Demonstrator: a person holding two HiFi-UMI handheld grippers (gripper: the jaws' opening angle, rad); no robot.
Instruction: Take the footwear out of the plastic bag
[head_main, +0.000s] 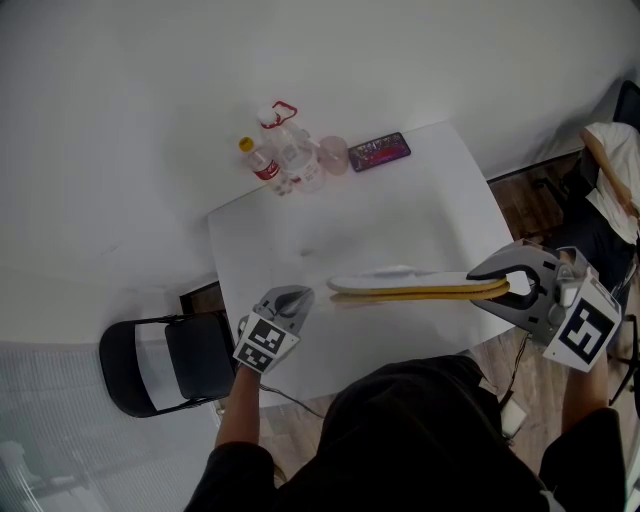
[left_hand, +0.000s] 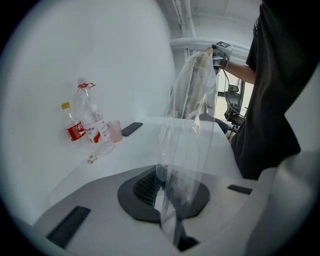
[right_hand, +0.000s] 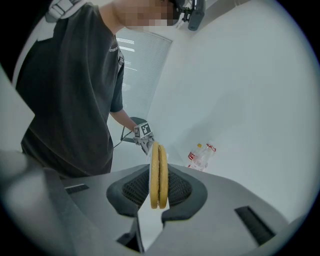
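While the pair hangs between two grips, bag and soles may not part cleanly.
At seven o'clock in the head view the left gripper (head_main: 293, 297) is clamped tight on the loose end of the clear plastic bag (left_hand: 187, 150); at four o'clock the right gripper (head_main: 515, 285) is closed on one end of the yellow-soled footwear (head_main: 420, 288), held level above the table (head_main: 400, 200). If the right jaws also pinch film, pulling apart would likely stretch or tear it; slick film may slip free, or one sole could drop.

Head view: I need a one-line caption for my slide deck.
Above a white table, the left gripper pinches a clear plastic bag while the right gripper grips yellow slippers.
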